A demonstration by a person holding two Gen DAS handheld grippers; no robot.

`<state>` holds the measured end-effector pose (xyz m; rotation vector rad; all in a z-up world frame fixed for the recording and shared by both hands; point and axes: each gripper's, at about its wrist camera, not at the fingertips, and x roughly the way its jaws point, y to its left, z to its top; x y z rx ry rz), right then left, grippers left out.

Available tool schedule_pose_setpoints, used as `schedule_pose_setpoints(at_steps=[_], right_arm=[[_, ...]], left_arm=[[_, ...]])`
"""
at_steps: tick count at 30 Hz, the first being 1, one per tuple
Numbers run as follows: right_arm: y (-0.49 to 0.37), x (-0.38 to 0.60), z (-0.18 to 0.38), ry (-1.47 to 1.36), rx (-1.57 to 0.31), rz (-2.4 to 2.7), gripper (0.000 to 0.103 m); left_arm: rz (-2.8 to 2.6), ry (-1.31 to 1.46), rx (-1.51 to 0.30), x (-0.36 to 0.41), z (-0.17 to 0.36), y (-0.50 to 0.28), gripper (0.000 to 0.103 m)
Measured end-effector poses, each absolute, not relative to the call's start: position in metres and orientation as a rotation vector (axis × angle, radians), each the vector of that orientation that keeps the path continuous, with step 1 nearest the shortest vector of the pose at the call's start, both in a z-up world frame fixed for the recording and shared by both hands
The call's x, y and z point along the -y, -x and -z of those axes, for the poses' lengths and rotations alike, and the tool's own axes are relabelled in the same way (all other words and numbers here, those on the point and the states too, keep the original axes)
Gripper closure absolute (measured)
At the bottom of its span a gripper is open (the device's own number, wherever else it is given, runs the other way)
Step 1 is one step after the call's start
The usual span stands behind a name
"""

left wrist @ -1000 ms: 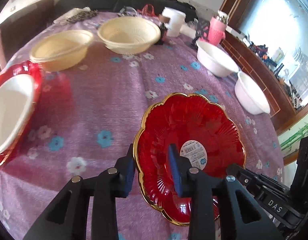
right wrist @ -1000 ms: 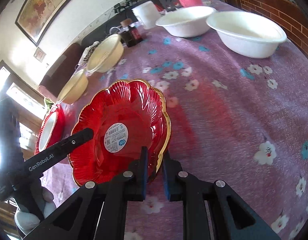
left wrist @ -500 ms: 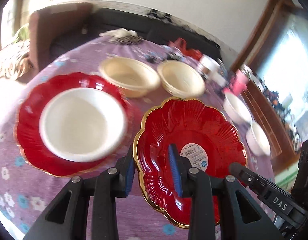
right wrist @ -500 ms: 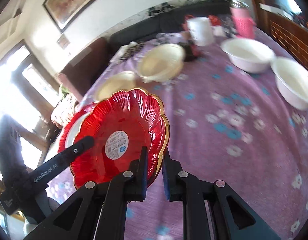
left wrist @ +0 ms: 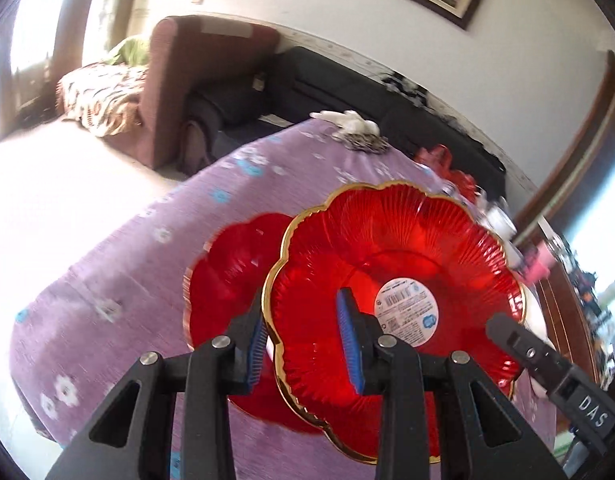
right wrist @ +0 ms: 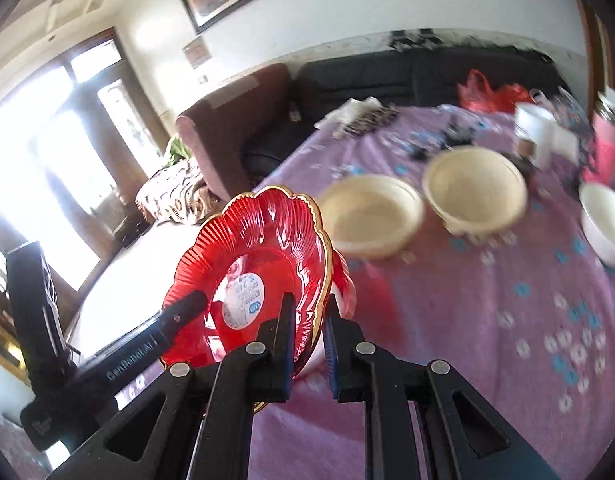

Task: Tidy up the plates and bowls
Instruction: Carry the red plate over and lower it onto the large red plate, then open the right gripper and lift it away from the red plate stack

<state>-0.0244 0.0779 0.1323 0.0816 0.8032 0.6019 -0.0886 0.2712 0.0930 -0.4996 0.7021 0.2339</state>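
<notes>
A red flower-shaped plate point(left wrist: 387, 248) with a gold rim and a white label hangs tilted above the purple tablecloth, held from both sides. My left gripper point(left wrist: 303, 344) is shut on its near rim, blue pads on either face. My right gripper point(right wrist: 307, 336) is shut on the opposite rim of the same plate point(right wrist: 247, 256). A second red plate point(left wrist: 223, 280) lies on the cloth directly beneath, half covered by the held one, so what lies in it is hidden. The right gripper's finger point(left wrist: 547, 364) shows at the plate's right edge.
Two cream bowls point(right wrist: 371, 216) point(right wrist: 475, 192) stand side by side further in on the table. A white bowl point(right wrist: 603, 224), a white cup point(right wrist: 535, 128) and a pink bottle point(right wrist: 603, 148) are at the far right. The table edge point(left wrist: 107, 248), an armchair and a dark sofa lie beyond.
Both grippers have carried the red plate up and leftwards from the table's middle. It now hangs over the other red plate and covers the white bowl seen there earlier.
</notes>
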Motion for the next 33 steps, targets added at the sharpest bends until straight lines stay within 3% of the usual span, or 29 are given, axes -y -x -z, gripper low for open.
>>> schedule_pose_setpoints(at_steps=[13, 25, 26, 28, 30, 33], right_arm=[[-0.023, -0.104, -0.070, -0.085, -0.987, -0.575, 0.087], [-0.031, -0.093, -0.057, -0.100, -0.997, -0.550, 0.087], [-0.032, -0.091, -0.057, -0.106, -1.000, -0.550, 0.085], [-0.033, -0.088, -0.056, -0.129, -1.007, -0.548, 0.069], [-0.031, -0.083, -0.057, -0.146, -0.995, -0.550, 0.055], [-0.029, -0.078, -0.062, -0.155, -0.968, -0.544, 0.050]], left_arm=[[-0.263, 0.502, -0.818, -0.292, -0.052, 0.060, 0.072], [-0.249, 0.458, -0.837, -0.278, -0.046, 0.052, 0.072], [-0.247, 0.458, -0.835, -0.277, -0.047, 0.053, 0.070], [-0.246, 0.456, -0.829, -0.277, -0.050, 0.055, 0.065], [-0.250, 0.457, -0.815, -0.278, -0.055, 0.060, 0.049], [-0.263, 0.460, -0.792, -0.278, -0.062, 0.066, 0.044]])
